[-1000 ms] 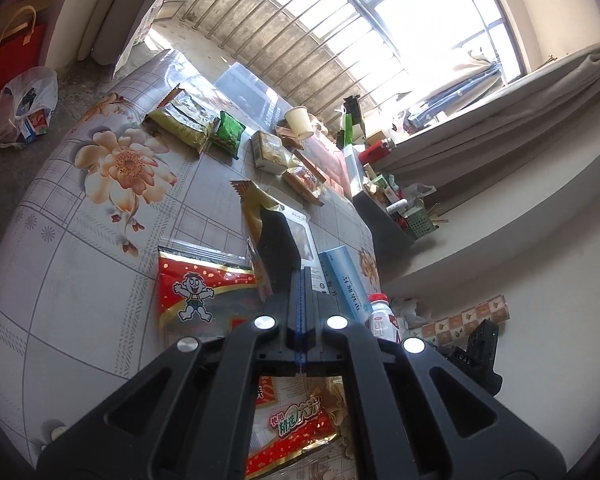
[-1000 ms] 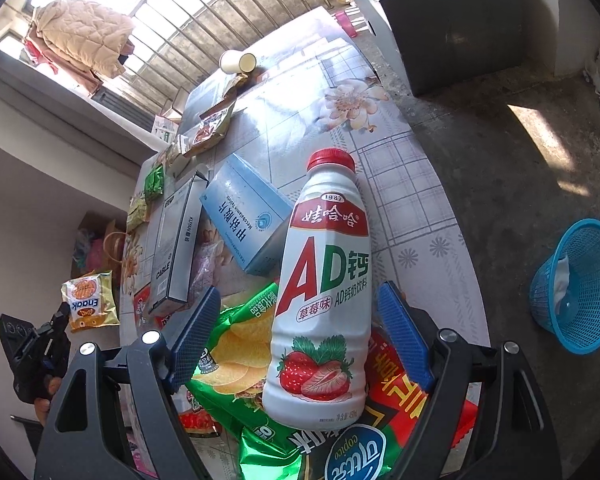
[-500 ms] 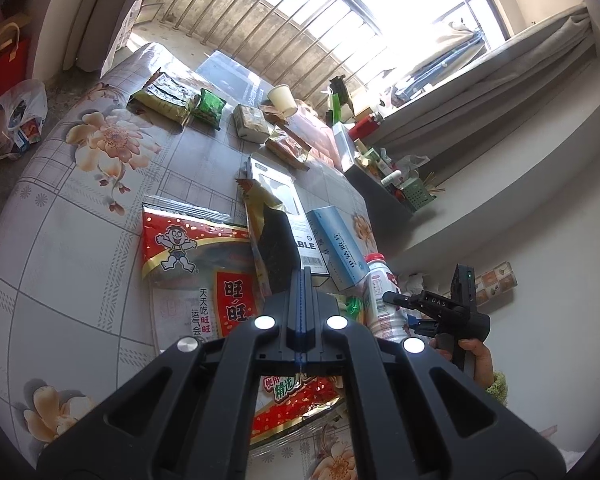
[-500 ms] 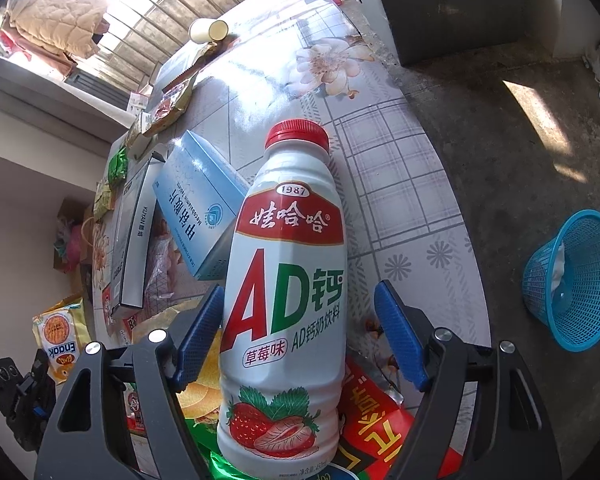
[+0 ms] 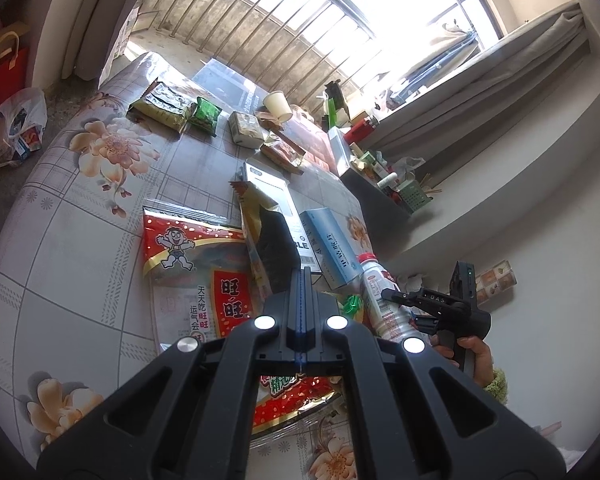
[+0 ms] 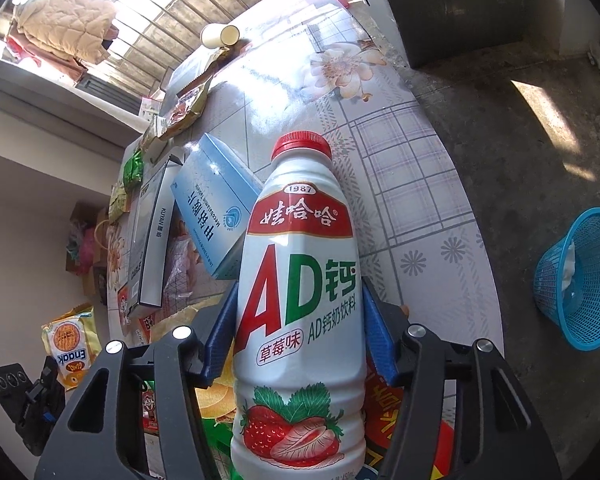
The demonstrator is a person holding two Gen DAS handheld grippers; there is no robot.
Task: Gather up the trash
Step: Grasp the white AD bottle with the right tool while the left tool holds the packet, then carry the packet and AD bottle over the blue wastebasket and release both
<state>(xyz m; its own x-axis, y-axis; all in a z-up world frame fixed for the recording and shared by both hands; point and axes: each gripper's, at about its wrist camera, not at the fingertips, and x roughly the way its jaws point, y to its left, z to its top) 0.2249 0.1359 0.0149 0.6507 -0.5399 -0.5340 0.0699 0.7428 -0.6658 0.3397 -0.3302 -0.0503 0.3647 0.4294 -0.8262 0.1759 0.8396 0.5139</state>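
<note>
The right gripper (image 6: pixel 300 320) jaws are closing around the bottle (image 6: pixel 300 300); the left gripper (image 5: pixel 274 240) jaws are together. Many wrappers remain on the desk (image 5: pixel 60 248); the basket (image 6: pixel 580 280) looks nearly empty.

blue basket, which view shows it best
The right wrist view: the blue basket stands whole on the floor at the right edge, beyond the table, with something white inside. The left wrist view does not show it at all.
</note>
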